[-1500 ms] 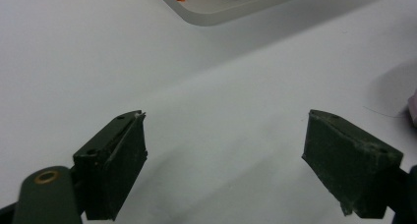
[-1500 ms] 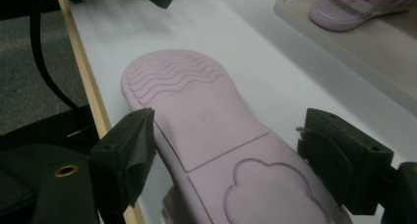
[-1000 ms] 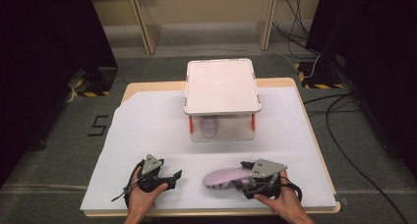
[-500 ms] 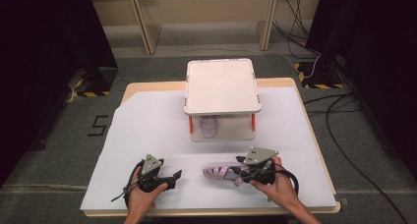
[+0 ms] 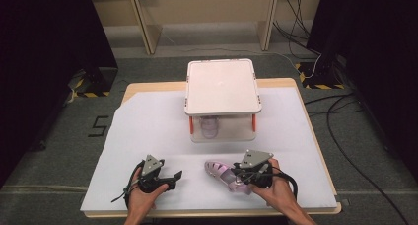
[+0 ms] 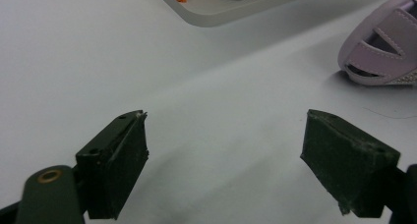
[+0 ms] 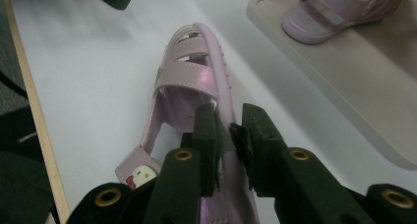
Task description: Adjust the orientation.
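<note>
R gripper (image 7: 230,130) clamped on sandal (image 5: 223,173) side wall, near table edge.
Jaws just closed in, pinching rim. Sandal long axis runs L–R, toe toward L gripper (image 5: 173,177) (jaws apart, nothing held); heel prob. under R hand. Rack (image 5: 223,87) beyond.

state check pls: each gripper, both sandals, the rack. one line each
right gripper: fingers have just been closing, now pinched on the side wall of the near sandal
left gripper: fingers open, nothing between them, low over the white sheet
near sandal: lilac, lying on the sheet, gripped at its side
second sandal: standing on the rack's lower shelf, untouched
rack: white, two-level, top shelf bare
</note>
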A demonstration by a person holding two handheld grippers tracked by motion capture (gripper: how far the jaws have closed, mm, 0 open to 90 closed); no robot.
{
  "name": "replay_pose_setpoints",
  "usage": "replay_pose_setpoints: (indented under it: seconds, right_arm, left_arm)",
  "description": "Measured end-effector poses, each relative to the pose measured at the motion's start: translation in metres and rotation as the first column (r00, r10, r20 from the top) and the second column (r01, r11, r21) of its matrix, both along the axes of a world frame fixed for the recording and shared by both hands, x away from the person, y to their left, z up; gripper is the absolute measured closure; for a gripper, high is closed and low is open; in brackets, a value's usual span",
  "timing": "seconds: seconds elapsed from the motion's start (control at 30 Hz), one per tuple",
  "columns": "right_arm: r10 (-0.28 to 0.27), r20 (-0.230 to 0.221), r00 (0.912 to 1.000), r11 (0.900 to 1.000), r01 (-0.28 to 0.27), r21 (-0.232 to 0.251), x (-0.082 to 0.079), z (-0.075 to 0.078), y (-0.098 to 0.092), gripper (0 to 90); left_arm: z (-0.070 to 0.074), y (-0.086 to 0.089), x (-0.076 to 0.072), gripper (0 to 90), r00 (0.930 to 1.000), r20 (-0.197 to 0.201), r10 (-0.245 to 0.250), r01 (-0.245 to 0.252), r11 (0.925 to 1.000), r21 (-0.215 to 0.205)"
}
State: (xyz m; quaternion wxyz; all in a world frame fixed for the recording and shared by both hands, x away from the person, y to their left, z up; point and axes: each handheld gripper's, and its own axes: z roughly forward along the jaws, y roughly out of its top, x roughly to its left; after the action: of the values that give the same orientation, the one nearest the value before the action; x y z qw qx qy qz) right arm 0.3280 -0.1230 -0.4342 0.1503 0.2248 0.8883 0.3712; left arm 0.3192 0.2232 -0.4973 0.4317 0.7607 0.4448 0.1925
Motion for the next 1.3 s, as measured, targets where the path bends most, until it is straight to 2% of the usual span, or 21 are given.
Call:
replay_pose_setpoints:
  seconds: [0.07, 0.13, 0.23, 0.33, 0.47, 0.57, 0.63, 0.7, 0.87, 0.9, 1.03, 1.13, 1.27, 1.3]
  right_arm:
    - [-0.014, -0.021, 0.9997, 1.0, 0.014, 0.013, 0.005, -0.002, -0.004, 78.3]
    - [-0.039, -0.021, 0.999, 0.999, 0.04, 0.017, 0.013, -0.007, -0.01, 78.4]
    - [-0.068, -0.051, 0.9964, 0.994, 0.072, 0.08, 0.027, -0.015, -0.02, 77.9]
    - [-0.086, -0.068, 0.994, 0.992, 0.092, 0.091, 0.032, -0.016, -0.022, 76.6]
    - [-0.116, -0.091, 0.9891, 0.986, 0.125, 0.107, 0.042, -0.019, -0.025, 71.5]
    - [-0.14, -0.119, 0.983, 0.976, 0.157, 0.149, 0.053, -0.023, -0.031, 65.4]
    - [-0.158, -0.111, 0.9811, 0.973, 0.174, 0.152, 0.057, -0.023, -0.035, 62.3]
    - [-0.161, -0.13, 0.9784, 0.969, 0.182, 0.17, 0.06, -0.024, -0.039, 59.1]
    - [-0.195, -0.113, 0.9743, 0.958, 0.214, 0.193, 0.06, -0.019, -0.044, 57.0]
    - [-0.198, -0.102, 0.9749, 0.959, 0.214, 0.188, 0.061, -0.018, -0.046, 56.0]
    - [-0.198, -0.123, 0.9724, 0.953, 0.22, 0.207, 0.062, -0.019, -0.05, 53.8]
    - [-0.211, -0.098, 0.9725, 0.952, 0.227, 0.204, 0.06, -0.016, -0.052, 48.8]
    - [-0.191, -0.07, 0.979, 0.951, 0.202, 0.234, 0.052, -0.009, -0.057, 45.6]
    - [-0.185, -0.046, 0.9817, 0.954, 0.191, 0.23, 0.049, -0.006, -0.058, 44.6]
  left_arm:
    - [0.0, 0.0, 0.0, 16.8, 1.0, 0.001, -0.001, 0.001, 1.0, 0.002]
    - [0.0, 0.0, 0.0, 16.8, 1.0, -0.001, 0.0, 0.0, 1.0, 0.001]
    - [0.0, -0.001, 0.0, 16.8, 1.0, 0.0, -0.004, 0.004, 1.0, 0.006]
    - [0.0, -0.001, 0.0, 16.8, 1.0, 0.0, -0.004, 0.004, 1.0, 0.008]
    - [0.0, -0.001, 0.0, 17.0, 1.0, 0.001, -0.002, 0.002, 1.0, 0.008]
    - [0.0, 0.0, 0.0, 17.0, 1.0, 0.004, -0.002, 0.002, 1.0, 0.005]
    - [0.0, 0.0, 0.0, 17.0, 1.0, 0.002, -0.003, 0.003, 1.0, 0.006]
    - [0.0, -0.001, 0.0, 17.0, 1.0, 0.001, -0.003, 0.003, 1.0, 0.008]
    - [0.001, -0.001, -0.001, 17.2, 1.0, 0.006, -0.004, 0.004, 1.0, 0.006]
    - [0.001, -0.001, -0.001, 17.2, 1.0, 0.006, -0.004, 0.004, 1.0, 0.006]
    - [0.001, -0.001, -0.001, 17.2, 1.0, 0.006, -0.002, 0.002, 1.0, 0.005]
    - [0.002, -0.001, -0.001, 17.2, 0.9999, 0.01, -0.001, 0.001, 1.0, 0.006]
    - [0.002, 0.0, -0.001, 17.2, 1.0, 0.008, -0.001, 0.001, 1.0, 0.005]
    - [0.002, -0.001, -0.001, 17.2, 1.0, 0.009, -0.002, 0.002, 1.0, 0.005]
